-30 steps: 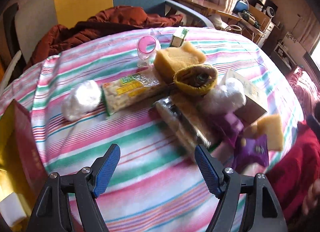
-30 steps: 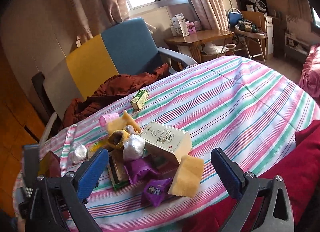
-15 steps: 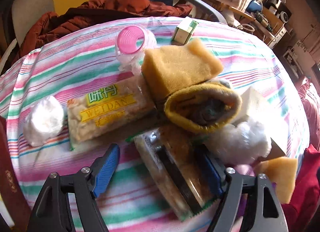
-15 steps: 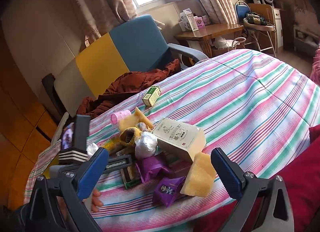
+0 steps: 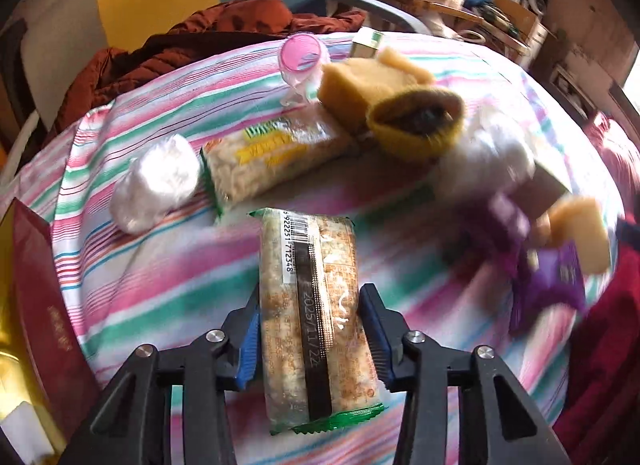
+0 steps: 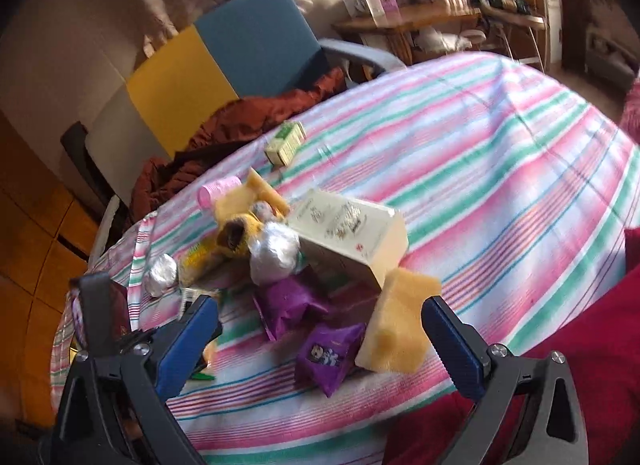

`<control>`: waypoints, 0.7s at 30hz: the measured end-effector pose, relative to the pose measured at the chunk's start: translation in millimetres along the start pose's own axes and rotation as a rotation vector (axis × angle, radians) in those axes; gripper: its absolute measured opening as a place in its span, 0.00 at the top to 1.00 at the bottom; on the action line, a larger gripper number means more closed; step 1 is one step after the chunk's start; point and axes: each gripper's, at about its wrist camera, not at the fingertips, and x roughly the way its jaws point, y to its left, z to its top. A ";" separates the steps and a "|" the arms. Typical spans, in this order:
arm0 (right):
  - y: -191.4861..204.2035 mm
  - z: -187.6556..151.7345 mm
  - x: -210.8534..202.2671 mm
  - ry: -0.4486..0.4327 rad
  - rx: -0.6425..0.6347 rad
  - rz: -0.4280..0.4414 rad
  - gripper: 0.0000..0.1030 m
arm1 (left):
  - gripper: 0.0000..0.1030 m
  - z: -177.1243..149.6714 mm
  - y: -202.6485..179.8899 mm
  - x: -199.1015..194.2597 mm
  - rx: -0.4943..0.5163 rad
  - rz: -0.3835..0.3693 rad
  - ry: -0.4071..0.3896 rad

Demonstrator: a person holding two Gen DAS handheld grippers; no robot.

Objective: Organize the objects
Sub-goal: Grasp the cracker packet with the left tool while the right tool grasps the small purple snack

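Cracker pack (image 5: pixel 316 317) clamped in your left tool (image 5: pixel 314 339), just in front of the yellow-label snack bag (image 5: pixel 272 157).
Keep the squeeze light and the pack level while you carry it off the striped worktop (image 5: pixel 168 265). Only the right view shows your right tool (image 6: pixel 320 329) wide open, empty, above the purple packets (image 6: pixel 328 357).

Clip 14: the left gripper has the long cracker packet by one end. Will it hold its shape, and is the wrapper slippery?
The cracker packet juts straight out of the left gripper without drooping, so it is probably stiff and light. Its glossy film may slide between the fingers. A hard squeeze could crush the contents.
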 end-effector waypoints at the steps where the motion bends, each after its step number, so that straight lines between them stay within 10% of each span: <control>1: -2.1 -0.4 1.2 0.010 0.016 -0.002 0.02 | 0.56 -4.8 0.8 -2.4 0.008 -0.003 -0.004; 14: 33.3 -23.6 25.9 0.134 -0.068 -0.170 0.22 | 0.56 -48.3 6.6 -24.7 0.007 -0.056 -0.047; 21: 43.4 -30.8 -4.8 0.117 -0.060 -0.093 0.29 | 0.56 -55.2 8.7 -28.5 0.015 -0.068 -0.067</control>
